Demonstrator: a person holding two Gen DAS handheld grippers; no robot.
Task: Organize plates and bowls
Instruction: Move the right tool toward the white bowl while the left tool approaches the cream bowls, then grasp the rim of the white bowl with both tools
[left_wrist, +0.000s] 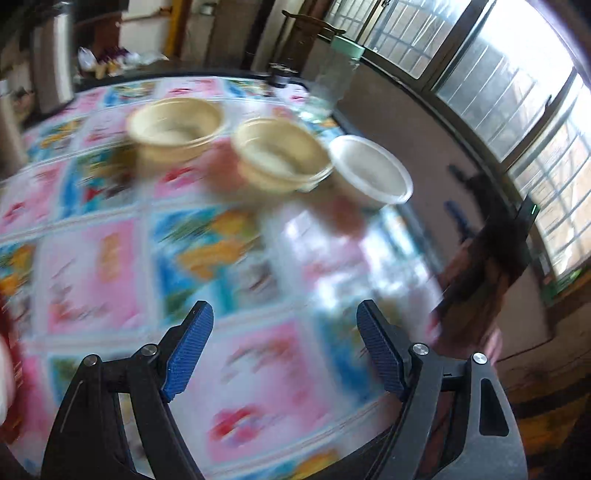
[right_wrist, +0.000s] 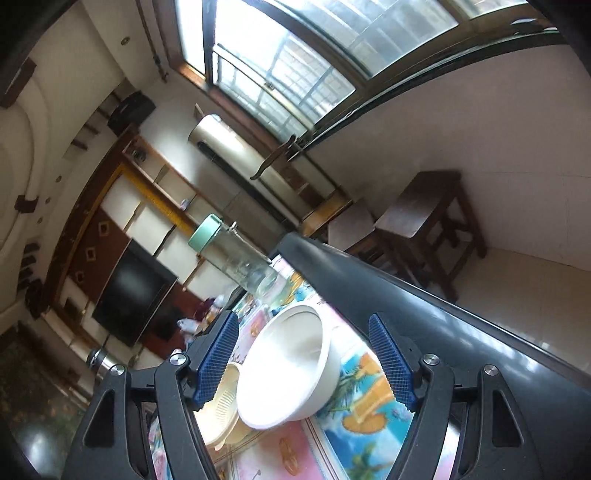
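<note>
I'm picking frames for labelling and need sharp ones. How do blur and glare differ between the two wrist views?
Left wrist view: heavy motion blur smears the tablecloth and cream bowls, and window glare washes out the table's right side. Right wrist view: tilted but sharp, the white bowl crisp, with only the window overexposed.

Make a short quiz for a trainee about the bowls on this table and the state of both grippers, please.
1. How many bowls stand on the table in the left wrist view?
2. True or false: the left gripper holds a bowl.
3. Which item stands behind the white bowl in the right wrist view: A) glass jar with green lid, B) kettle, C) pan?

Key: 1) three: two cream bowls and one white bowl; 2) false, it is open and empty; 3) A. The right gripper is open too.
</note>
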